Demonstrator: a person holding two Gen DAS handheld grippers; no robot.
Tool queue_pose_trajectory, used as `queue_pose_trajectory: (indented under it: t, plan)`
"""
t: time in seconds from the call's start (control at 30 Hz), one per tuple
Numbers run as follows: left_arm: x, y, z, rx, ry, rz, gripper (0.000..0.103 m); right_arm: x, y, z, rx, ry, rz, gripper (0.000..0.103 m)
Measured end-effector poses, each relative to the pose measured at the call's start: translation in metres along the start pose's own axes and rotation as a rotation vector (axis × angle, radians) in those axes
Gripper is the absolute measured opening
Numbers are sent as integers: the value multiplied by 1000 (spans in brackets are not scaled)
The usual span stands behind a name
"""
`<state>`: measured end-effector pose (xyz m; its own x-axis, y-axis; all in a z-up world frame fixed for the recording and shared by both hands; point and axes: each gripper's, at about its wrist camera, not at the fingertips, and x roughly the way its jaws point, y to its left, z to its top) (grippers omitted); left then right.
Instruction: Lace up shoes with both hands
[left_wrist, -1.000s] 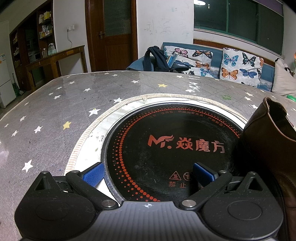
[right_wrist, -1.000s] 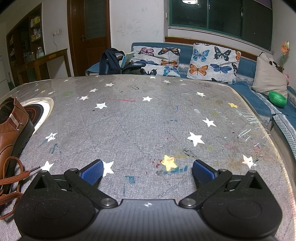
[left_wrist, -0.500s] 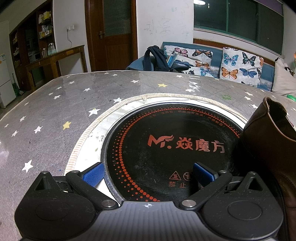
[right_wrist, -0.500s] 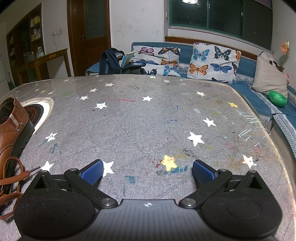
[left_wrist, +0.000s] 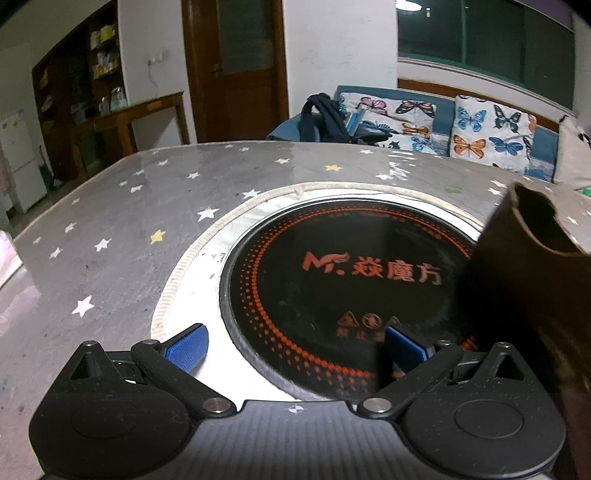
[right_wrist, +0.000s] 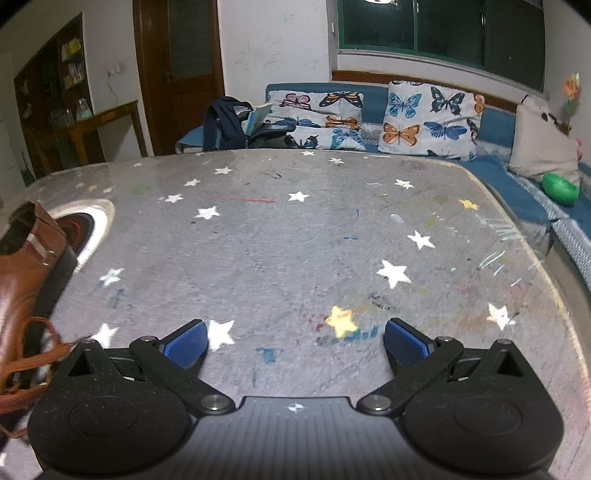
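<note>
Two grippers, both spread wide and holding nothing: left gripper (left_wrist: 295, 341) over the black round cooktop (left_wrist: 343, 280) sunk into the tabletop (left_wrist: 122, 229), right gripper (right_wrist: 295, 341) above bare starred cloth. Brown shoe (right_wrist: 22, 273) standing between them, on the cooktop's rim. Orange lace (right_wrist: 40, 354) trailing loose beside the sole.

The tabletop (right_wrist: 295, 240) is grey, scattered with white and yellow stars and smeared with coloured scribbles. The induction cooktop (left_wrist: 351, 280) set in it is black with rings of orange dots and orange lettering. The leather shoe (right_wrist: 22, 273) is tan-brown with a black sole and orange-brown laces (right_wrist: 33, 354). Both hand-held grippers have black bodies with blue finger pads (right_wrist: 186, 343). The cushions (right_wrist: 428, 122) are white with multicoloured butterflies.
</note>
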<state>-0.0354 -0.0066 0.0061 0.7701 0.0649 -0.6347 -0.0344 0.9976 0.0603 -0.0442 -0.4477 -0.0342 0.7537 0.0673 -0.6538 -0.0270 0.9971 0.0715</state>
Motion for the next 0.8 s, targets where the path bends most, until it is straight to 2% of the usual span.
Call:
queue_pose_trajectory:
  t: [0.23,0.4,0.5,0.6,0.67,0.8]
  plan:
    - [-24,-9,-4,20,-20,-28,103,-30,11,-12,3,32,114,99]
    - [-39,-17,-5,53,-48,-38,103,-58,27,-20,-50,43,200,92]
    - [-46,-21,-5,56,-54,-58,103,-67,40,-25,-92,60,248,84]
    - [-52,-26,-5,67,-53,-78,103,-67,56,-29,-147,71,257,74]
    - [-57,-30,-5,77,-56,-95,103,-65,62,-31,-156,76,265,59]
    - [-65,-37,-5,110,-63,-114,103,-62,73,-34,-192,66,263,51]
